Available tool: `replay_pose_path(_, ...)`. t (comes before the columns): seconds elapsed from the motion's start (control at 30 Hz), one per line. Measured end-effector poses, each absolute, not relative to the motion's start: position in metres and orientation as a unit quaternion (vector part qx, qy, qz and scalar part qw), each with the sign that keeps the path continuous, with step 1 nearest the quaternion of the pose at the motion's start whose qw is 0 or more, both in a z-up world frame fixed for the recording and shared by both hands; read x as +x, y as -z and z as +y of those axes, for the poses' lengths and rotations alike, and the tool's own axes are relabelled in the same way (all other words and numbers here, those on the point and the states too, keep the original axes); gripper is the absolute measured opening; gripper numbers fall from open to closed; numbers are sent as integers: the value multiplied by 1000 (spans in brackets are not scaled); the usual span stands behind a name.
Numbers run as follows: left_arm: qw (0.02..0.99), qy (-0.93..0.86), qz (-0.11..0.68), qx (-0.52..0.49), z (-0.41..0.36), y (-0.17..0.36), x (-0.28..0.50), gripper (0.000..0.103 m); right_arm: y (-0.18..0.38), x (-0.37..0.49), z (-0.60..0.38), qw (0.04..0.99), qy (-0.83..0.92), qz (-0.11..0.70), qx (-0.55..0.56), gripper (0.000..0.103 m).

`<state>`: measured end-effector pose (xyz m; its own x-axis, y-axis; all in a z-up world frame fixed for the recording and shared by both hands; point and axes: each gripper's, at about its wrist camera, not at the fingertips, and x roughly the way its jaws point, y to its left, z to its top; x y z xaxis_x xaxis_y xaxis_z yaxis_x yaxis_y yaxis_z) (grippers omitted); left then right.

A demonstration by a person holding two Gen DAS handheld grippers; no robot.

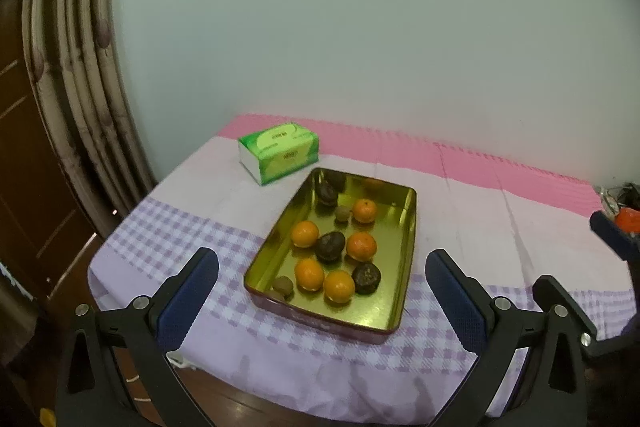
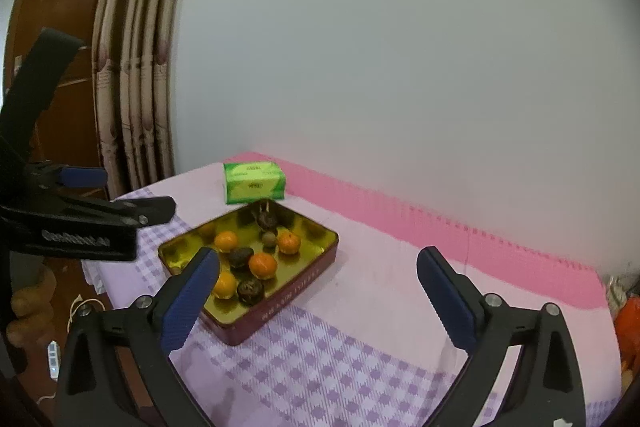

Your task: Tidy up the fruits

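Gold tin, frame centre: oranges, dark fruits (several each). My left claw and right claw: both spread wide, empty.

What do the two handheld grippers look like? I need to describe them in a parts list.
Both match: the left gripper and right gripper have black plastic frames with silver pivot bolts and two long fingers faced with ribbed blue pads. White lettering, too blurred to read, marks the left one's side.

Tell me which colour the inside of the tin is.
Shiny gold inside the tin; seen best in the left wrist view.
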<state>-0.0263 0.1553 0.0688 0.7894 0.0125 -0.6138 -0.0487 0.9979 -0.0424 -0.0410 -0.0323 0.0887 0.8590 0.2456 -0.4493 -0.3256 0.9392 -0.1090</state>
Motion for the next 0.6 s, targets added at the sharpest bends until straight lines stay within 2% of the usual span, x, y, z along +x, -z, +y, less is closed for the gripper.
replay_pose_path(0.3, 939, -31, 342, -8, 148, -49, -18, 103, -39, -6, -93, 948, -92, 288, -103, 98)
replay_pose_path(0.6, 933, -55, 357, 6, 146, -39, -8, 103, 35, 59, -229, 908, 43, 405, -100, 98)
